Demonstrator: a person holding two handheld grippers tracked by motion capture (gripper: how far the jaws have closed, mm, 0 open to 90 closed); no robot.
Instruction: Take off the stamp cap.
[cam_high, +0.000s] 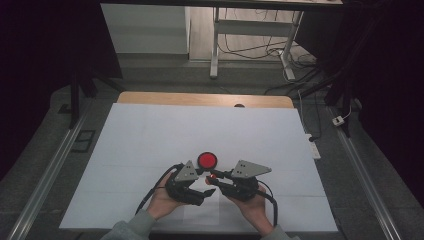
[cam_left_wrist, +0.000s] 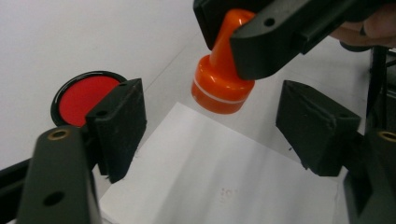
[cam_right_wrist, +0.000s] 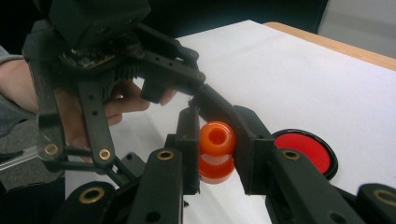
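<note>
The right gripper (cam_right_wrist: 215, 154) is clenched on the handle of an orange stamp (cam_left_wrist: 220, 79), holding it above a white sheet (cam_left_wrist: 219, 177) on the table (cam_high: 150, 135), base down and slightly tilted. The left gripper (cam_left_wrist: 210, 130) hangs just beside it over the sheet, its jaws spread apart with nothing between them. A round red ink pad (cam_high: 207, 160) lies on the table just beyond both grippers, near the stamp but apart from it.
</note>
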